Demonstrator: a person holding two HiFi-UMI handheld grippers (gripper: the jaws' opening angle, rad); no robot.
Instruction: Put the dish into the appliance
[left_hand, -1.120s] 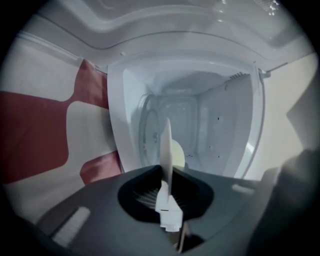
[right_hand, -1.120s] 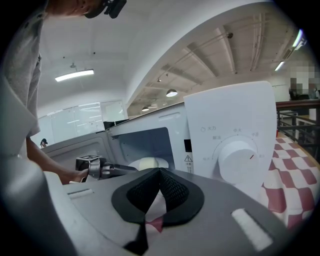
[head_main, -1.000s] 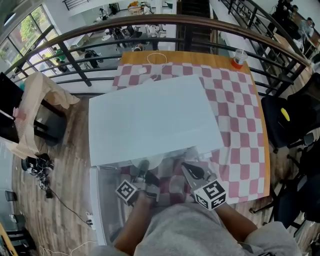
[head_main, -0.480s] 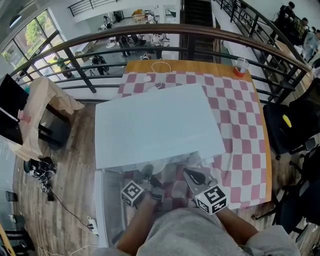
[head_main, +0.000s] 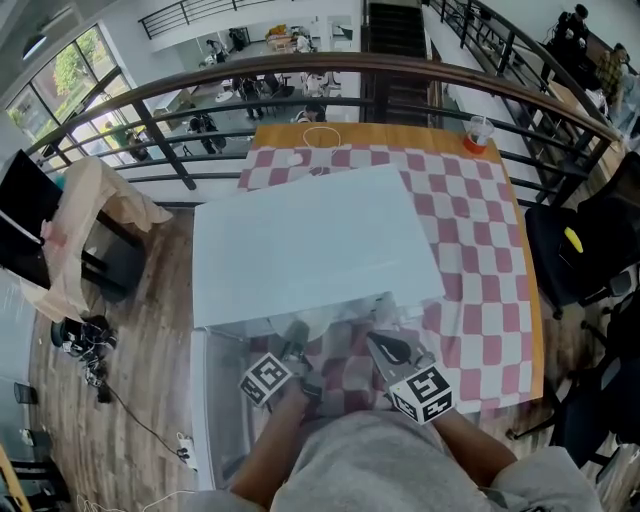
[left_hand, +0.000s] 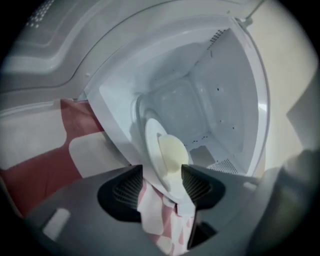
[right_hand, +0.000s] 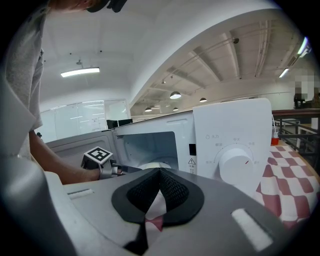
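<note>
While opening at this moment, straddling near rim of round white plate (left_hand: 161, 150) with pale yellow centre: jaws of left gripper (left_hand: 162, 186), ribbed black pads flanking the rim, not clamped on it. Plate just inside mouth of white box-shaped microwave oven (head_main: 310, 245), pale cavity walls and perforated vents behind it; whether lying flat on cavity floor cannot be told from that tilted view. Oven on red-and-white checked tablecloth (head_main: 470, 230) over wooden table (head_main: 420, 113). Hinged at the left, oven door (head_main: 215, 400) swung wide, reaching toward the person. From right gripper view: same plate a pale disc low in cavity opening, marker cube (right_hand: 97, 156) of left gripper just outside it, forearm trailing behind. Just right of the opening and outside the oven, right gripper (right_hand: 160, 174) closed, pads meeting in a point, empty, checked cloth showing beneath; facing front panel with round white control knob (right_hand: 232, 162).
</note>
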